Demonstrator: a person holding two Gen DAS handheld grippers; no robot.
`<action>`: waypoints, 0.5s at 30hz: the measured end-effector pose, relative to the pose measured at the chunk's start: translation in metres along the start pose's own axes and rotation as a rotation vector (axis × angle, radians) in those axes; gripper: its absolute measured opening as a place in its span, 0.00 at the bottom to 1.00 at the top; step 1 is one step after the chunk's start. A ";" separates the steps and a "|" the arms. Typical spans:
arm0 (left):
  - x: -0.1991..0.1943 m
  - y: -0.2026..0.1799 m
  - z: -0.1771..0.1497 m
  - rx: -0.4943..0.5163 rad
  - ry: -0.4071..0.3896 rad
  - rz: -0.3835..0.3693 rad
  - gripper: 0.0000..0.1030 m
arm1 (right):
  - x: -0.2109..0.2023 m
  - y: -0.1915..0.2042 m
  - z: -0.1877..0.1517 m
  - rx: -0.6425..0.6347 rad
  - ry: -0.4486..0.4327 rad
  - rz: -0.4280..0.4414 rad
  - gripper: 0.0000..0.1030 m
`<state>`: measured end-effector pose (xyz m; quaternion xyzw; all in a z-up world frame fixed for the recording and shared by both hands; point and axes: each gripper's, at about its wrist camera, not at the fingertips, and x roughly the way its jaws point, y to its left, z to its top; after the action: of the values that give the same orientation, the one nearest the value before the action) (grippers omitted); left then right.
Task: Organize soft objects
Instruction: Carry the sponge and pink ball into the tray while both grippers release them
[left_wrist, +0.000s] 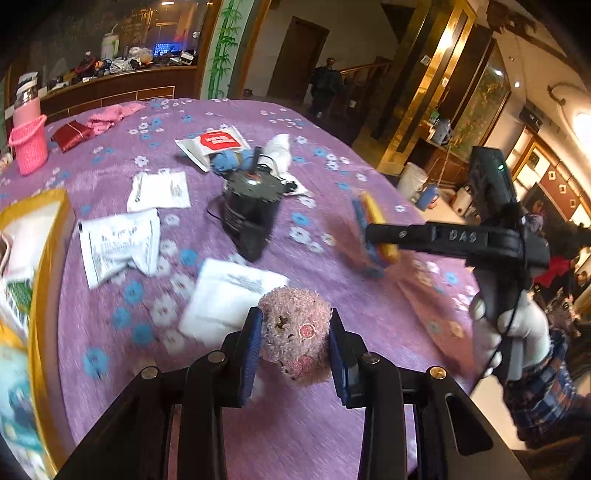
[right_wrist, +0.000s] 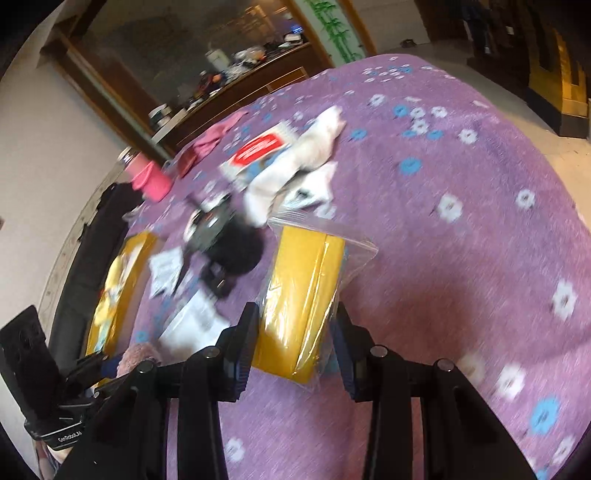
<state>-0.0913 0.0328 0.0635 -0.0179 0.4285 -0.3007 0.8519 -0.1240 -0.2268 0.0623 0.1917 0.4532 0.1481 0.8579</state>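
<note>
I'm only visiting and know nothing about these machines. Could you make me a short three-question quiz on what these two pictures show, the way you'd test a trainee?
1. True or false: the left tool is clamped on a fluffy pink plush toy.
2. What does the right tool hold? A) a white sock B) a yellow item in a clear plastic bag C) a red pouch
3. Fill in: the black cylinder stands on a ______ tablecloth printed with blue and white flowers.

Key: 1 true; 2 B, the yellow bagged item sits between its pads; 3 purple.
</note>
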 end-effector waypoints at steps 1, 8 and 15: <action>-0.004 -0.003 -0.004 -0.006 -0.004 -0.010 0.34 | -0.001 0.007 -0.006 -0.012 0.007 0.015 0.37; -0.049 -0.006 -0.026 -0.063 -0.083 -0.061 0.34 | 0.004 0.062 -0.028 -0.106 0.066 0.117 0.37; -0.108 0.032 -0.040 -0.166 -0.215 -0.002 0.34 | 0.022 0.137 -0.035 -0.213 0.138 0.246 0.37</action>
<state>-0.1538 0.1251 0.1061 -0.1211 0.3583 -0.2615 0.8880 -0.1520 -0.0900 0.0922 0.1428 0.4660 0.3118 0.8156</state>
